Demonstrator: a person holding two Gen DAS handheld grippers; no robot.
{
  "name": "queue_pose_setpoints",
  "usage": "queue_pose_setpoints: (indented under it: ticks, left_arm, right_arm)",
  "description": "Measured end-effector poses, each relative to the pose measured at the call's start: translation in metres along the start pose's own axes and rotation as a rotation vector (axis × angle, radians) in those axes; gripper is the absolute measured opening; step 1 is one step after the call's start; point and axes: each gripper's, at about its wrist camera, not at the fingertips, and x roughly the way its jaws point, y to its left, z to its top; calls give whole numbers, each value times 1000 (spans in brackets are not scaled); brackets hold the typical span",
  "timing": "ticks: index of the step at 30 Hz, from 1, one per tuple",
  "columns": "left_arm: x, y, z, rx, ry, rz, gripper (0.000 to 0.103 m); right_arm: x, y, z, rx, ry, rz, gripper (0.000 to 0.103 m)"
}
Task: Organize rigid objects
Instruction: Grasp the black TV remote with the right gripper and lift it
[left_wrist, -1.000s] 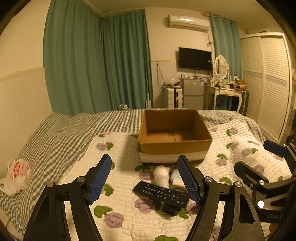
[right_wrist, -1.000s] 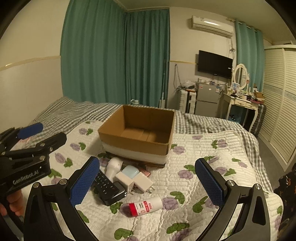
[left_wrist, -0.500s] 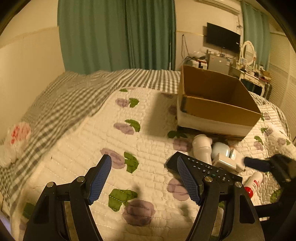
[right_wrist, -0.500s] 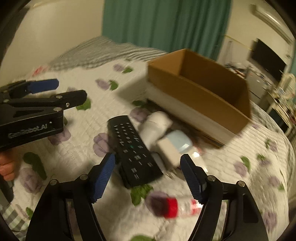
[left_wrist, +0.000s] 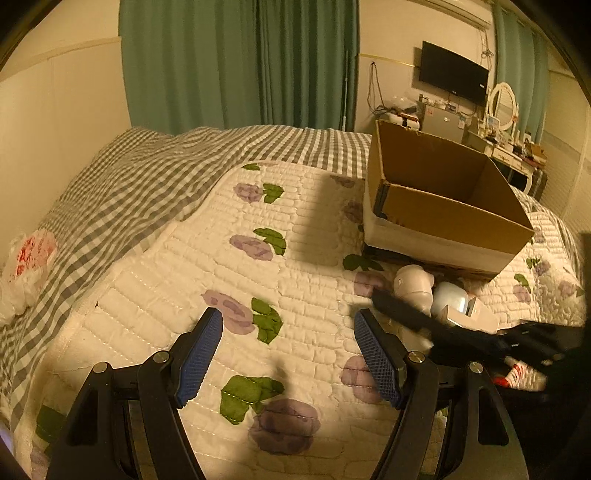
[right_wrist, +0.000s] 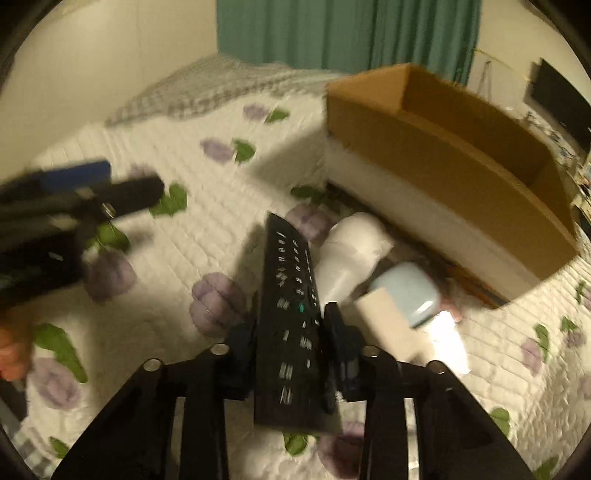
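Since a second ago: right gripper has dropped onto the black remote control on the floral quilt, jaws closing across its width. Left gripper spread, empty. Squeeze squarely before lifting toward the cardboard box.

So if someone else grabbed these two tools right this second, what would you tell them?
Right tool: jaws closing on the black remote, which lies between the pads, over the quilt.
Left tool: open, empty, above bare quilt.
Box: on the bed, looks empty as far as its inside shows.
Waiting in front of the box: white bottle, blue case, white block, red-capped tube.
Done: nothing boxed yet.
Left: probably lift the remote into the box, then the rest.
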Motion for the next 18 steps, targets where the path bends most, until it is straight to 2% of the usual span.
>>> queue_pose_setpoints:
  ticks: [3, 5, 9, 14, 18]
  left_arm:
    - [0, -13, -1, 47, 9, 4, 76]
    - [0, -23, -2, 70, 13, -5, 76]
    - [-1, -54, -11, 123, 25, -75, 76]
    - [8, -95, -26, 207, 83, -176, 76]
    - [25, -119, -39, 268, 151, -236, 76]
  right_arm:
    - [-31, -8, -3, 24, -54, 1, 20]
    - [-50, -15, -6, 38, -81, -34, 20]
    - [-75, -39, -18, 99, -114, -79, 20]
    - [-89, -75, -36, 207, -119, -147, 20]
    - [-92, -95, -42, 270, -126, -144, 20]
